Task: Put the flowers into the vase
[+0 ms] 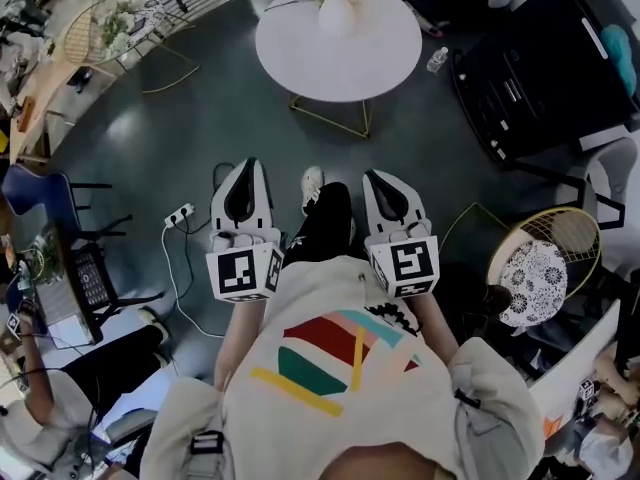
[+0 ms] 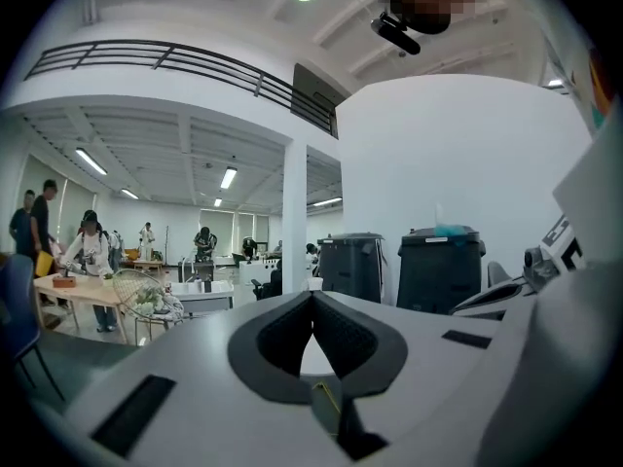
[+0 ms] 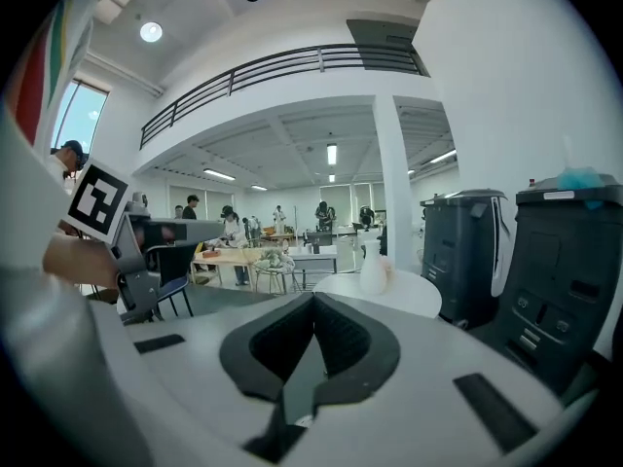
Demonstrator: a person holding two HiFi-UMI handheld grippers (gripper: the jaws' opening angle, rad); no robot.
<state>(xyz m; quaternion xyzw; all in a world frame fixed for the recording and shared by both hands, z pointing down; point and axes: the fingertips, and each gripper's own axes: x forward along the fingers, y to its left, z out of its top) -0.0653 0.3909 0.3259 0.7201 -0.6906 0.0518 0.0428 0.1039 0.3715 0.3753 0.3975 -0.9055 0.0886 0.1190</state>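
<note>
The task has hardly started, I judge. The white left gripper (image 1: pixel 247 168) and right gripper (image 1: pixel 381 178), at mid-frame, both have their jaws together on nothing. The next move is to fetch the pale flowers (image 1: pixel 120 23) from the wire chair (image 1: pixel 80 33), upper left. The white bulbous vase (image 1: pixel 341 10) stands on the round white table (image 1: pixel 300 53), top centre (greenery beside it, unclear).

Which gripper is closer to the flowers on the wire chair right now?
Left. The flowers lie ahead and to the left of the left gripper; the right gripper is alongside it, farther right, so farther from them.
</note>
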